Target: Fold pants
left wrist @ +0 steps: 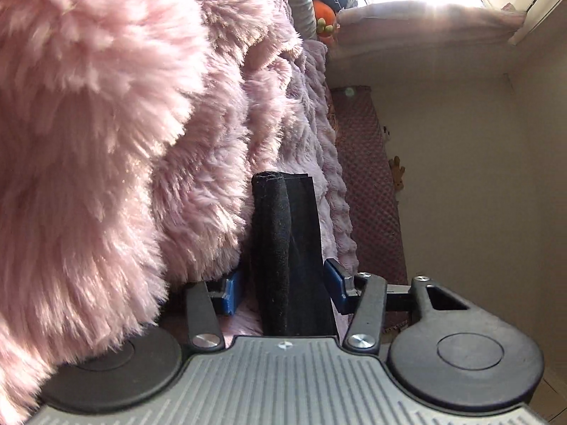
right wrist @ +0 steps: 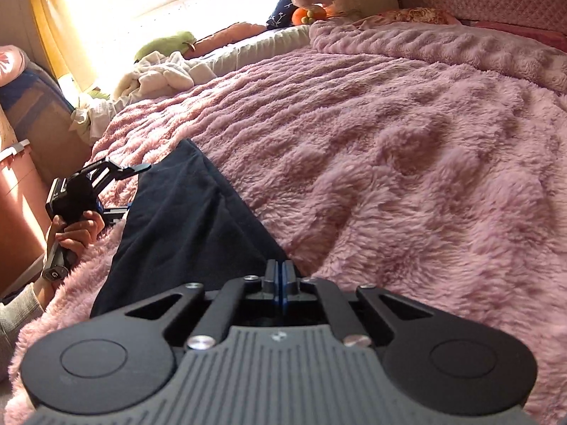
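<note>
- Pants, black soft fabric (right wrist: 177, 209), lie narrow lengthwise on fluffy pink bed blanket (right wrist: 389, 159); crosswise fold judged outstanding.
- Left hand-held gripper (left wrist: 283, 285): jaws apart around hem.
- Right hand-held gripper (right wrist: 282, 279): jaws together at the fabric's edge; grip unconfirmed.

Each tool was built alike: a grey ribbed housing at the near edge with a small pale emblem at its centre, flanked by two round black discs, each marked with a raised inner circle. Black linkage bars with triangular cut-outs ran forward from silver round-headed screws to black finger blocks faced with blue pads. The left tool (left wrist: 287, 283) and the right tool (right wrist: 282, 276) shared this make. The person's left hand (right wrist: 76, 230) wrapped a dark grip with a small round badge at its butt, and a pale grey sleeve (right wrist: 17, 315) covered the forearm.
</note>
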A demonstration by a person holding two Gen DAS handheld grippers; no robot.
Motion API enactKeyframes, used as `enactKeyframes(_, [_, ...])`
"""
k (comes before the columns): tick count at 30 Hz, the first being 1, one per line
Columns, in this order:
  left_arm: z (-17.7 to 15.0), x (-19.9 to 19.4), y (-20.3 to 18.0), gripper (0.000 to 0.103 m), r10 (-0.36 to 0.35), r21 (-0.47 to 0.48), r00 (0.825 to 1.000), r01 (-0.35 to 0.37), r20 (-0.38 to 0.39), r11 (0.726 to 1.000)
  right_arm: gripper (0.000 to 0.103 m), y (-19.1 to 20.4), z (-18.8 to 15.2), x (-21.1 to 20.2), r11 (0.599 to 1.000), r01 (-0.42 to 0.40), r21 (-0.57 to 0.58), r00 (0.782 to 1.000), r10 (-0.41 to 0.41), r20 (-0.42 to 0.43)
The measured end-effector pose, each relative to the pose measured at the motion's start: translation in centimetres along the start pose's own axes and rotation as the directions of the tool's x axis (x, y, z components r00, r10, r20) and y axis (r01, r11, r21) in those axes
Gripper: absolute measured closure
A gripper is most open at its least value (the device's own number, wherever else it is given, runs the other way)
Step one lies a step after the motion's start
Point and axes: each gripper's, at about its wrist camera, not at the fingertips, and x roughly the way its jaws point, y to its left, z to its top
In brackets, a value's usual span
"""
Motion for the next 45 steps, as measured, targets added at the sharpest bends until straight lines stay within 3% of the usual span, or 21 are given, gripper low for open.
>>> enactKeyframes(4, [-0.7,0.8,-0.9,0.056,0.045,0.075,0.999,-0.046,0.009,0.996,0.103,-0.4,0.3,-1.1,0.983,0.169,0.075,0.977,-0.177,0.121])
enactKeyframes(7, [0.1,1.5,-0.6,0.058,0.039,0.023,0.999,-0.038,-0.036,0.999,0.102,-0.1,0.4,-4.7,0.955,0.241,0.173,0.938,-0.275,0.212])
enactKeyframes(9, [0.7,2.2,-0.4,0.058,0.021,-0.02,0.998,-0.023,-0.065,1.0,0.091,0.8,-0.1,-8.4,0.935,0.293,0.201,0.9,-0.34,0.274])
enactKeyframes(11, [0.7,2.0,-0.1,0.072,0.034,-0.034,0.997,-0.036,-0.064,0.999,0.082,1.6,-1.1,-12.5,0.921,0.326,0.212,0.869,-0.381,0.316])
enactKeyframes(13, [0.2,1.9,0.0,0.097,0.065,-0.016,0.997,-0.066,-0.045,0.998,0.079,2.0,-2.4,-16.2,0.903,0.369,0.221,0.845,-0.425,0.324])
enactKeyframes(17, [-0.4,1.7,-1.9,0.098,0.146,0.03,0.989,-0.145,-0.017,0.989,0.079,1.8,-5.6,-23.4,0.847,0.428,0.315,0.782,-0.522,0.341])
enactKeyframes(20, [-0.8,1.1,-4.6,0.099,0.227,0.1,0.974,-0.226,0.008,0.969,0.077,2.5,-8.0,-27.2,0.79,0.53,0.308,0.741,-0.608,0.283])
enactKeyframes(22, [-0.9,0.9,-6.9,0.099,0.238,0.145,0.971,-0.241,0.038,0.96,0.076,2.8,-10.0,-29.3,0.756,0.584,0.295,0.721,-0.65,0.241])
enactKeyframes(26, [-1.9,0.4,-12.2,0.099,0.191,0.194,0.981,-0.196,0.043,0.961,0.072,2.5,-14.3,-32.5,0.735,0.578,0.354,0.734,-0.658,0.168])
enactKeyframes(29, [-3.6,0.4,-17.6,0.099,0.196,0.304,0.978,-0.209,0.074,0.93,0.072,2.7,-18.5,-33.7,0.703,0.562,0.436,0.741,-0.662,0.112])
enactKeyframes(31, [-4.9,0.1,-20.6,0.099,0.202,0.348,0.977,-0.212,0.064,0.913,0.072,3.3,-20.6,-33.8,0.678,0.605,0.418,0.724,-0.686,0.065])
enactKeyframes(34, [-7.0,-0.5,-24.6,0.099,0.208,0.379,0.977,-0.211,0.049,0.901,0.072,3.6,-23.2,-34.7,0.594,0.698,0.4,0.64,-0.768,0.023])
enactKeyframes(37, [-9.0,-1.2,-28.3,0.099,0.191,0.394,0.981,-0.189,0.034,0.899,0.059,3.8,-26.4,-37.7,0.481,0.729,0.487,0.535,-0.844,0.034])
enactKeyframes(40, [-10.8,-1.8,-31.3,0.099,0.184,0.406,0.983,-0.173,0.012,0.897,0.061,4.9,-28.7,-38.8,0.322,0.856,0.404,0.354,-0.935,-0.004])
enactKeyframes(41, [-11.4,-1.9,-32.1,0.099,0.178,0.409,0.984,-0.164,0.004,0.898,0.06,5.3,-29.1,-38.5,0.256,0.918,0.304,0.273,-0.962,-0.013])
enactKeyframes(42, [-12.2,-2.3,-33.1,0.099,0.168,0.411,0.986,-0.152,-0.004,0.899,0.044,5.6,-29.5,-38.4,0.187,0.954,0.235,0.194,-0.981,-0.008])
enactKeyframes(43, [-13.0,-2.7,-34.1,0.099,0.155,0.411,0.988,-0.136,-0.014,0.902,0.04,5.7,-30.0,-38.7,0.125,0.972,0.199,0.127,-0.992,0.005])
enactKeyframes(44, [-13.9,-3.1,-34.9,0.099,0.137,0.406,0.99,-0.113,-0.029,0.907,0.041,5.5,-30.5,-39.5,0.093,0.975,0.2,0.094,-0.996,0.005])
enactKeyframes(45, [-14.9,-3.5,-35.8,0.099,0.116,0.404,0.992,-0.086,-0.049,0.911,0.041,5.2,-30.8,-40.5,0.105,0.968,0.229,0.107,-0.994,0.001])
